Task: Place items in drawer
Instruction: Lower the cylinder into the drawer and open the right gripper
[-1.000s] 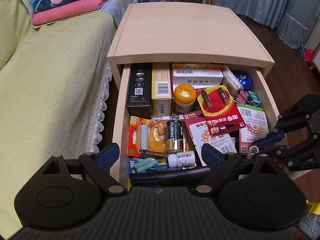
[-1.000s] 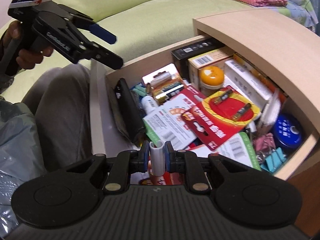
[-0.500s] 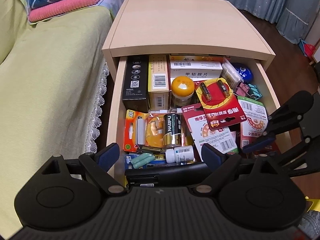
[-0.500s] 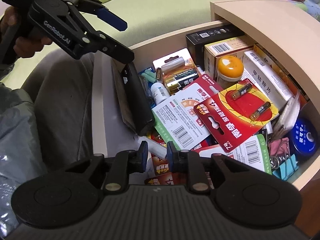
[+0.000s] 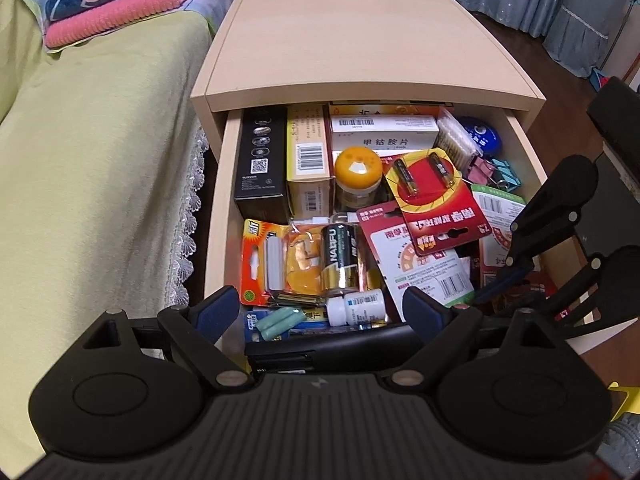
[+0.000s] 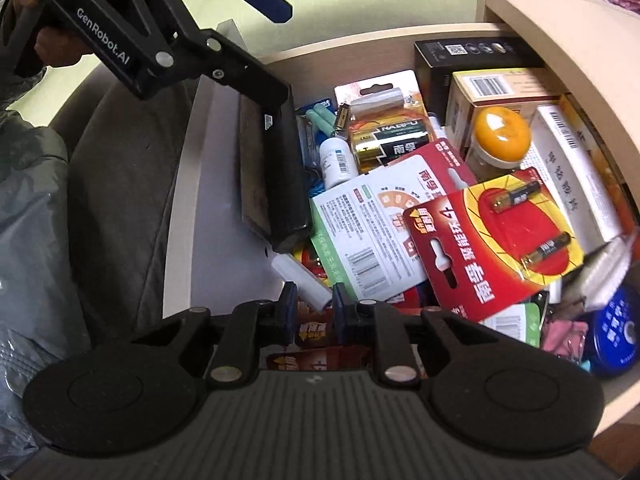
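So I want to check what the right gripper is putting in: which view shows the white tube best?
The right wrist view: the white tube lies tilted between the right gripper fingers, over the drawer's front corner. In the left wrist view the right gripper's own linkage hides the tube.

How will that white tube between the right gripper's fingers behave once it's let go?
The white tube is a smooth cylinder, so it will probably roll. It lies tilted over uneven blister packs, so it may slide toward the drawer front.
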Motion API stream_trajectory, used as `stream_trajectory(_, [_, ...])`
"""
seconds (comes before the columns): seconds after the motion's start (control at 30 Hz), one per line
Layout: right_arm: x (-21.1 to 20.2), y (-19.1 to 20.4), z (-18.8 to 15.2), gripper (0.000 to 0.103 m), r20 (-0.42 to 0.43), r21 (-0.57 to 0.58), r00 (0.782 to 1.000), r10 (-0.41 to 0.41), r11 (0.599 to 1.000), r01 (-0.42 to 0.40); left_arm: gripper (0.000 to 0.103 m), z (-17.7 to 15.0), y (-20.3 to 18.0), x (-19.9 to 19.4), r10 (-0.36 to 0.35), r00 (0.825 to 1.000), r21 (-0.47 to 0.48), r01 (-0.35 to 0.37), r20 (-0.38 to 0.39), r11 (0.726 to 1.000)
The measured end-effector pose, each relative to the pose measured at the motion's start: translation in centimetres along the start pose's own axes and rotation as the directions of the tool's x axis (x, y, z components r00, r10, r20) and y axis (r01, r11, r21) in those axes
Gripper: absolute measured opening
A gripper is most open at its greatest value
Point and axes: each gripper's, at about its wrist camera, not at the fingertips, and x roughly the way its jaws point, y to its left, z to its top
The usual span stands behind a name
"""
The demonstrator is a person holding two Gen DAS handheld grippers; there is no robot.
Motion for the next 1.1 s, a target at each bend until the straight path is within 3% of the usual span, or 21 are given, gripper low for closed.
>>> stream_trajectory(0.1, [0.1,-0.3,0.0,0.013,0.025,0.031,1.0,0.015,0.999,-0.016,0.09,0.2,0.2,0.2,-0.001,1.0,-0.004,0.001,-0.003,1.0])
stream_trajectory(0.2, [0.1,-0.6,0.2,0.003,0.053,0.058,0.999,0.001,0.998,-0.004,0.09,0.3,0.3,0.4,0.007,1.0,0.0,-0.007,-0.008,1.0])
stream_trajectory(0.5, [0.9,-0.5,0.1,0.003,-0.037,0.054,0.999,0.02,0.998,-0.018,0.09,0.6,0.4,0.6,0.003,1.0,0.006,-0.003,-0.011,1.0])
stream_trajectory(0.63, [0.9,-0.6,0.0,0.003,-0.049,0.063,0.996,0.071,0.996,-0.068,0.09,0.7,0.2,0.8,-0.001,1.0,0.008,0.001,-0.015,1.0])
stream_trajectory(0.87, [1.1,-1.3,0.1,0.003,-0.035,0.087,0.998,0.058,0.995,-0.055,0.09,0.7,0.1,0.9,-0.003,1.0,0.008,0.003,-0.016,1.0])
stream_trajectory(1.1, [1.0,-1.0,-0.2,0.003,-0.057,0.083,0.993,0.104,0.992,-0.099,0.09,0.6,0.3,0.9,-0.004,1.0,0.004,0.004,-0.018,1.0])
